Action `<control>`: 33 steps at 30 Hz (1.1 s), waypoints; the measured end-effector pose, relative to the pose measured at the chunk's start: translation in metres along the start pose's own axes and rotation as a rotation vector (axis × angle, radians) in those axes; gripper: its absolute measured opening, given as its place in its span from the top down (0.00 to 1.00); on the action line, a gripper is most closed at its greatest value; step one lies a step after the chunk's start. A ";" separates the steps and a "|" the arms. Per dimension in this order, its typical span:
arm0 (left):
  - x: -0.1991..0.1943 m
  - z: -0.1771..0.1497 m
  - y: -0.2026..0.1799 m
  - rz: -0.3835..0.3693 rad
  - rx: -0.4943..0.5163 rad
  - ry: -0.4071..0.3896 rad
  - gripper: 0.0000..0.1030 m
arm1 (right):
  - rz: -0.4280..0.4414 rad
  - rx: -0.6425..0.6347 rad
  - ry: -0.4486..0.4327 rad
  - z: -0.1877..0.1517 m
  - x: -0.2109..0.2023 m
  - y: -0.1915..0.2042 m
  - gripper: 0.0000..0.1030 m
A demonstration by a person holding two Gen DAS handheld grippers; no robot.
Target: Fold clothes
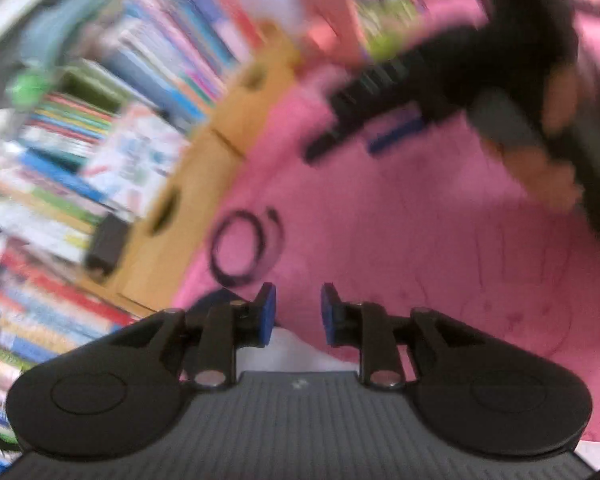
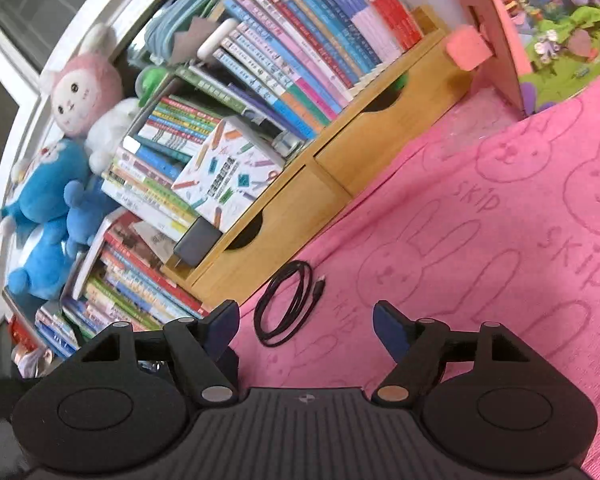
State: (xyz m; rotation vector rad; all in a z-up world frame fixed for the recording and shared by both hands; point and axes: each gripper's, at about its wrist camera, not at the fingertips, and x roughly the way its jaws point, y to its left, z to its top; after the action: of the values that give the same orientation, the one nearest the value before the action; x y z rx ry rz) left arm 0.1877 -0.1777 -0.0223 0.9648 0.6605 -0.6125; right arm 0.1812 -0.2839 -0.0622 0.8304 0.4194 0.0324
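Observation:
A pink cloth [image 2: 480, 240] printed with rabbits and the word "skip" lies flat over the surface, and shows blurred in the left wrist view [image 1: 400, 240]. My left gripper [image 1: 298, 304] hangs open above it with nothing between its blue pads. Just under its fingers lies a patch of white fabric [image 1: 296, 350]; what it belongs to is hidden. My right gripper [image 2: 305, 316] stands wide open over the pink cloth, empty. In the left wrist view a hand [image 1: 540, 176] holds the right gripper's ridged black body [image 1: 380, 80] at the upper right.
A coiled black cable [image 2: 288, 304] lies on the pink cloth near a wooden drawer unit [image 2: 340, 184]. Above the unit are several rows of books [image 2: 292, 40], with plush toys [image 2: 84, 92] to the left. A pink toy house [image 2: 500, 20] stands at the back right.

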 end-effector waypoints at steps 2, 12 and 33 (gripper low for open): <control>0.008 -0.003 -0.005 -0.089 0.029 0.071 0.80 | -0.001 -0.016 0.006 -0.002 0.001 0.001 0.28; -0.053 -0.034 -0.064 -0.407 0.198 0.196 0.80 | 0.005 -0.015 0.028 -0.003 0.002 0.002 0.25; 0.122 -0.008 0.127 -0.106 -0.177 0.341 0.78 | 0.029 0.016 0.028 -0.002 0.001 0.001 0.22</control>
State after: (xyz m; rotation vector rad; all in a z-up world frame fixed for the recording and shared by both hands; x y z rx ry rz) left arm 0.3574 -0.1362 -0.0483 0.8789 1.0575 -0.4758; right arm 0.1816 -0.2818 -0.0630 0.8527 0.4348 0.0679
